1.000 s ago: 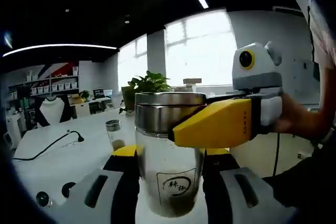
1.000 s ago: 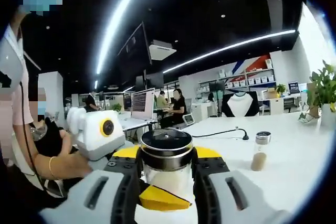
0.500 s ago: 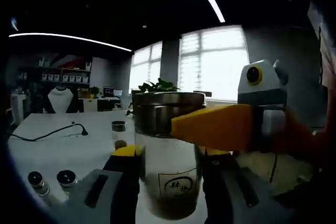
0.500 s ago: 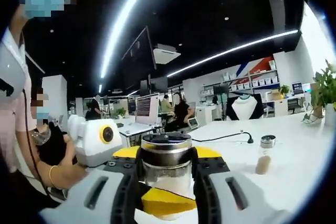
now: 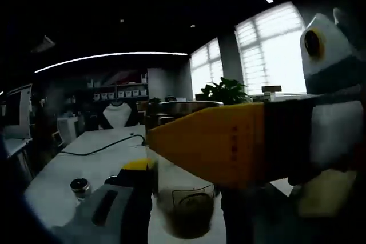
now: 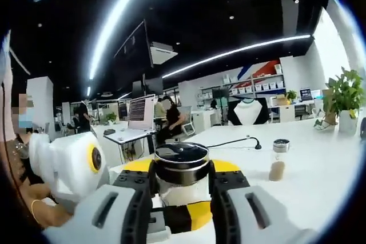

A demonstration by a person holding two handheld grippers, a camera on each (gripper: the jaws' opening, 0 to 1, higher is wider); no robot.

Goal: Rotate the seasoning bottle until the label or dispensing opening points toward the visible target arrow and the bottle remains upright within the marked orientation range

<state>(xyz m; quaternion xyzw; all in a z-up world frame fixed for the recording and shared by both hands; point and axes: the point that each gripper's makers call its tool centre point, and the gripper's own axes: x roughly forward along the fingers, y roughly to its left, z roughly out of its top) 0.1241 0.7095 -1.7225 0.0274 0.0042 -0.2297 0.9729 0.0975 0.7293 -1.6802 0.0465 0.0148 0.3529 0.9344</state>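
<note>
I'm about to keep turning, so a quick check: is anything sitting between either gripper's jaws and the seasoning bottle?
Nothing visible. The right gripper has its jaws closed on the seasoning bottle at its metal cap, and the left gripper clasps the glass body lower down. The target arrow cannot be made out.

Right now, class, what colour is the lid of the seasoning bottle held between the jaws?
Silver metal with a dark top; the lid shows best in the right gripper view.
</note>
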